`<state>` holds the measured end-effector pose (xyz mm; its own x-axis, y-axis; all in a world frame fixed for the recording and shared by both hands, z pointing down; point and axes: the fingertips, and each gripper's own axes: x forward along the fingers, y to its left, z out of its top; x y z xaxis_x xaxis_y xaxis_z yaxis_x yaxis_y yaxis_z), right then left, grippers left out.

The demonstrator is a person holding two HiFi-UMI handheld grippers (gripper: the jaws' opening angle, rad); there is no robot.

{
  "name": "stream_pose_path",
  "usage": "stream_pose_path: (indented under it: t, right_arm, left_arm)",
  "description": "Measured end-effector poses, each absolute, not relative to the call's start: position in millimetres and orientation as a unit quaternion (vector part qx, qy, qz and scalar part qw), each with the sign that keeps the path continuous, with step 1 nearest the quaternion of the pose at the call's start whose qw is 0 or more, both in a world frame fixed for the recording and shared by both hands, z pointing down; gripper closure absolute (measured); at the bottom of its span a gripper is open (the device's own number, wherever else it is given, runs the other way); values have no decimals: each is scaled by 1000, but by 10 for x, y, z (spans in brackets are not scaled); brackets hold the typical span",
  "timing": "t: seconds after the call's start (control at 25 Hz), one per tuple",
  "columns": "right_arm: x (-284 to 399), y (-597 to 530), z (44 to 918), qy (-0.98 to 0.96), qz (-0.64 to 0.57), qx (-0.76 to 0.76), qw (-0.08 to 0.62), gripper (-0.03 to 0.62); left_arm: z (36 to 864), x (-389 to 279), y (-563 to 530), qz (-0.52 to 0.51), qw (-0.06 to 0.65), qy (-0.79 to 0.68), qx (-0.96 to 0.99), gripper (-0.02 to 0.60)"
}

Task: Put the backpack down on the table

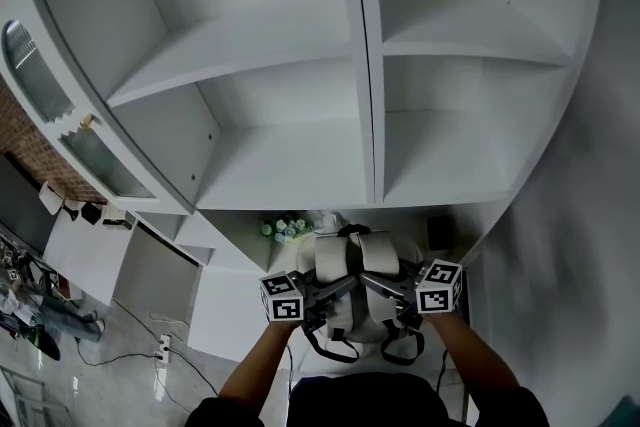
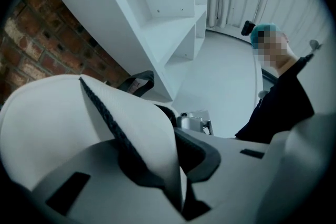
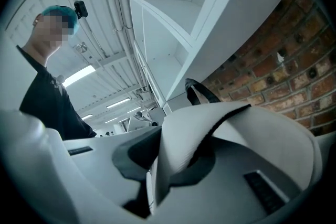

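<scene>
At 6 o'clock in the head view, closest to the person, the left gripper (image 1: 338, 287) and the right gripper (image 1: 386, 285) are pointed inward at each other from 9 and 3 o'clock of the backpack (image 1: 360, 317). Both are clenched almost fully. In the left gripper view the left-hand strap (image 2: 131, 113) is pinched flat between the jaws, and in the right gripper view the right-hand strap (image 3: 210, 123) is pinched the same way. The backpack is thus carried by its two padded straps, with loose webbing (image 1: 325, 347) hanging at 6 o'clock. It is judged to be soft and yielding rather than stiff, likely to sag and swing from the straps, and not fragile. The broad padded straps look easy to grip without slipping. They are best taken high up, near where they join the body, or the dark carry handle (image 1: 352, 231) at 12 o'clock could be used. Just beyond lies the white bench (image 1: 248, 243), over which the backpack is held. Whether its base touches the bench cannot be told. A small bunch of flowers (image 1: 285, 228) stands on the bench at 11 o'clock of the backpack. Farthest off, a white shelf unit (image 1: 360, 65) fills the view toward 12 o'clock.
</scene>
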<state>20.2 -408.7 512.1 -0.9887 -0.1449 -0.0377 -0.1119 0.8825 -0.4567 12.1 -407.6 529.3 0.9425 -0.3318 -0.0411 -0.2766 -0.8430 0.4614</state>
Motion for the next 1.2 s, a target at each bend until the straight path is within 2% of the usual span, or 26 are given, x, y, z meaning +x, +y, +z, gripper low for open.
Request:
stream_pose_path:
  t: [0.48,0.92,1.04,1.2]
  right_arm:
    - [185,-4211,5892,949,-306,-73,2,540]
    - [190,-4338,5982,943,-326,-72,4,539]
    - [205,-4359,5993,939,-334,-78,5,485]
    - [225,-4412,6073,934,-344,-97,-3,445]
  left_arm:
    - [5844,117,-4215,-28,270,-171,947,529]
    - [5928,111,-4328,-43,285,-177,941,528]
    - [5937,80,-4337,-53,289,-186,938,521]
    - [6088,62,-4341,-25,310,-195,930,453]
